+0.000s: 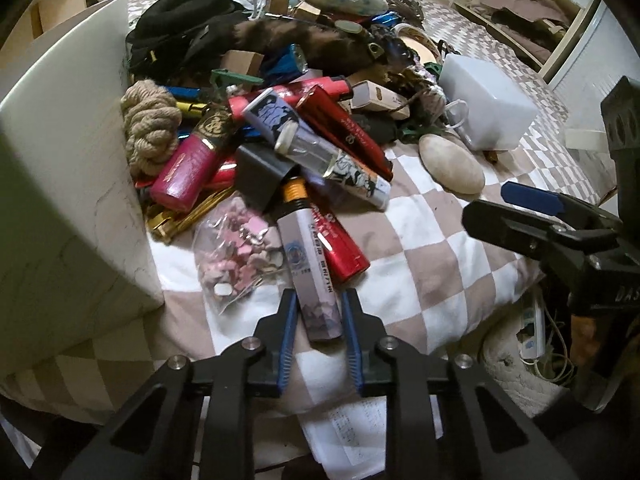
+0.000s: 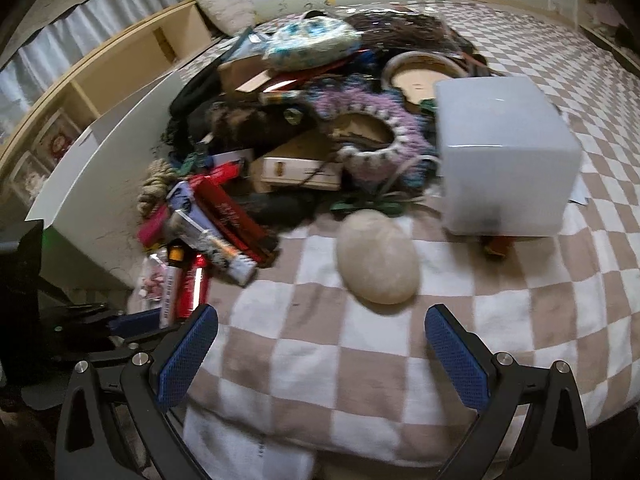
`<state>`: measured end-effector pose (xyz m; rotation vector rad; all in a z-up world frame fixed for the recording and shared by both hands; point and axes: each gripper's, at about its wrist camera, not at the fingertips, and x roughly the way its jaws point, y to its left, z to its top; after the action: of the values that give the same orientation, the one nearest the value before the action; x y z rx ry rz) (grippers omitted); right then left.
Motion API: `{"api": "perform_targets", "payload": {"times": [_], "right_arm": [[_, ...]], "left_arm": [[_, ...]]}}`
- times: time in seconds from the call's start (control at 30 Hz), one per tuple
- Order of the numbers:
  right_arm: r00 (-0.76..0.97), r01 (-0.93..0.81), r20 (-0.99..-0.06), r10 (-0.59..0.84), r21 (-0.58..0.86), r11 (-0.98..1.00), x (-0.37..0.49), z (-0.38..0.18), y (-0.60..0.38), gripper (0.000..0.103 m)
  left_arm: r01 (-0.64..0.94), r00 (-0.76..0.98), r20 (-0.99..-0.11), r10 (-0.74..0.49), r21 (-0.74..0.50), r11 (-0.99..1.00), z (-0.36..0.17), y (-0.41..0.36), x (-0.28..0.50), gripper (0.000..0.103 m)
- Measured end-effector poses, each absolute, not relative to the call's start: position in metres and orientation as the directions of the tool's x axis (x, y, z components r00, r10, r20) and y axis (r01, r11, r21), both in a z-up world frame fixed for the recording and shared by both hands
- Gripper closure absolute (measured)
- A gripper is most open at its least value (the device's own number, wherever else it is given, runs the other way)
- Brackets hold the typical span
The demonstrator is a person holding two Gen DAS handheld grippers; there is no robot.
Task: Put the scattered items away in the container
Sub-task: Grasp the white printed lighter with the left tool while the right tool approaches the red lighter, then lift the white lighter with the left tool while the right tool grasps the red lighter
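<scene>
A soft checkered blanket [image 1: 420,240] carries a smooth white box-like container [image 1: 60,168] at its left edge and a jumbled heap. The left gripper [image 1: 318,312] clamps its blue ribbed pads on a pale printed tube [image 1: 312,276] with an orange neck. The right gripper [image 2: 320,340] gapes wide, empty, near a matte oval stone [image 2: 376,256].

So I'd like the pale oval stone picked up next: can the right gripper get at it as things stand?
Probably yes. The right gripper is open, and the stone lies alone on bare checkered blanket straight ahead, with nothing between them or on top of it.
</scene>
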<state>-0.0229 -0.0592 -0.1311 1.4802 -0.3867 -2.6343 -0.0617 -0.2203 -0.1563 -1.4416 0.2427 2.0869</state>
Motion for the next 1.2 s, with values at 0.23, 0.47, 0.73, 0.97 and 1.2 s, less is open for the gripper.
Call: {"api": "perform_targets", "payload": {"times": [0.23, 0.47, 0.73, 0.97, 1.2], "right_arm": [[-0.479, 0.015, -0.842, -0.246, 0.273, -0.962, -0.033, -0.14, -0.087, 0.021], [-0.438, 0.077, -0.841, -0.319, 0.318, -0.945, -0.049, -0.147, -0.118, 0.042], [-0.414, 0.107, -0.841, -0.347, 0.334, -0.937, -0.063, -0.15, -0.141, 0.042], [-0.399, 0.119, -0.853, -0.337, 0.316, -0.941, -0.076, -0.152, -0.161, 0.043], [-0.43, 0.153, -0.864, -0.261, 0.215, -0.964, -0.081, -0.155, -0.179, 0.074]], "left_arm": [[-0.534, -0.239, -0.902, 0.36, -0.188, -0.824, -0.157, -0.236, -0.063, 0.085], [-0.533, -0.238, -0.902, 0.36, -0.189, -0.825, -0.156, -0.243, -0.06, 0.085], [-0.521, -0.228, -0.904, 0.362, -0.201, -0.829, -0.158, -0.254, -0.058, 0.085], [-0.52, -0.222, -0.906, 0.36, -0.203, -0.83, -0.16, -0.254, -0.058, 0.085], [-0.514, -0.217, -0.91, 0.354, -0.202, -0.834, -0.162, -0.254, -0.059, 0.085]]}}
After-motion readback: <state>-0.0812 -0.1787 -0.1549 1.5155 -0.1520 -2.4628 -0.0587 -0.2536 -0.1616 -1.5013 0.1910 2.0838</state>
